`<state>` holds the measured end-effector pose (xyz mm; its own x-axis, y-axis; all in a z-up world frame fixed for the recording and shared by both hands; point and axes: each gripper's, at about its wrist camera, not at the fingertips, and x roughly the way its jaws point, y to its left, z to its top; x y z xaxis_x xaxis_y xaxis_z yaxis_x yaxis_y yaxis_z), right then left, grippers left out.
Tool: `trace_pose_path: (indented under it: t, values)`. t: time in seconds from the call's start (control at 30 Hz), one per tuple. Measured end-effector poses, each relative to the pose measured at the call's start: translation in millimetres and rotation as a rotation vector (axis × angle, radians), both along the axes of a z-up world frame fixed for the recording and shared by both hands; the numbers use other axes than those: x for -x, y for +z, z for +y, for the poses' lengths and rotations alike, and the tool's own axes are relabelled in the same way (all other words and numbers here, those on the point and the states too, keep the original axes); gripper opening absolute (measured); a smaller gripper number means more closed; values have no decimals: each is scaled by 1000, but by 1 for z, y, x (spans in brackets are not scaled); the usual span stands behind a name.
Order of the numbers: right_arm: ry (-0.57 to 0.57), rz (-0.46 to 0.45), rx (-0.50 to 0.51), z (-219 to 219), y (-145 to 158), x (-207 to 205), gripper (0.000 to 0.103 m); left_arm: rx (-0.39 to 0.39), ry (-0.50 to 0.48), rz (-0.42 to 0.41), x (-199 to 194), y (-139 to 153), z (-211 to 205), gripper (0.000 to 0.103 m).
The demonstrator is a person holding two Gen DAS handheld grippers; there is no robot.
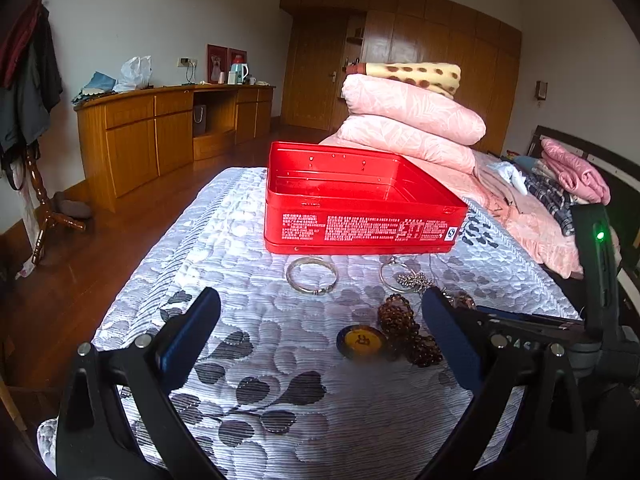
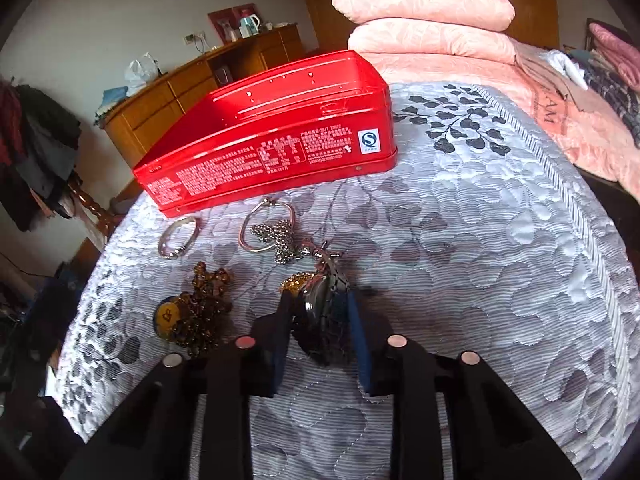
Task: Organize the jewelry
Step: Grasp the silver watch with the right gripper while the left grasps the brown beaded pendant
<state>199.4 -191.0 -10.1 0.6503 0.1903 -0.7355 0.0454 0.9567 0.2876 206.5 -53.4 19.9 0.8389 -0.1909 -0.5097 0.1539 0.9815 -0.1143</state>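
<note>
A red tin box [image 1: 362, 200], lidless and with white print on its side wall, sits on a bed covered with a grey-white quilted bedspread [image 1: 280, 400] patterned with dark leaves. The jewelry lies on the bedspread just in front of the box. Nearest the box are a silver bangle [image 1: 312, 275] and, to its right, a thinner ring-shaped bangle [image 2: 267, 224] with a silver bead chain [image 2: 280, 240] heaped partly across it. Closer to the cameras lies a string of brown beads [image 1: 404, 332] touching a round yellow-faced pendant [image 1: 361, 342]. The right claw [image 2: 320, 316] is tilted down to the bedspread and clamped on a dark, round, pocket-watch-like piece [image 2: 324, 312], which stands on edge between the two blue pads; a small gold sparkly ornament [image 2: 298, 280] sits just beyond it, touching or nearly so, and whether the two are joined cannot be told. The left claw [image 1: 320, 320] hovers above the bedspread with its fingers wide apart and nothing between them, the brown beads and pendant lying in the gap below. Behind the box, folded pink quilts [image 1: 416, 120] are stacked on the bed with a spotted blanket [image 1: 416, 74] on top, and a wooden sideboard [image 1: 160, 136] stands along the far wall.
</note>
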Motion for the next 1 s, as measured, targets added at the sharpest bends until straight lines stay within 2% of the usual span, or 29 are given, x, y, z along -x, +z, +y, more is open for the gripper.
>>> trace_pose_path:
  t: [0.3,0.67,0.7,0.73,0.77,0.83,0.97,1.0]
  values:
    - [-28,-11,-14,-18,3,14,24,-29,-64,48,-1,-7,-27,97]
    - [-29,-31,-48,-36,4,21,24,-34,-95,226,-29,-28,-54,96]
    - [-27,-34,-49,-36,5,21,24,-37,-98,245,-32,-31,-56,92]
    - [-26,-36,-49,-35,4,22,24,-36,-105,265,-35,-34,-57,81]
    - [-25,-36,-51,-35,4,22,24,-34,-108,297,-39,-39,-58,75]
    - [-23,-34,-55,-35,3,21,24,-17,-105,332,-44,-44,-56,73]
    - [-20,-27,-58,-33,1,20,24,-10,-114,347,-49,-46,-58,73]
    - [-19,-27,-58,-32,2,20,24,-13,-120,358,-53,-47,-60,76]
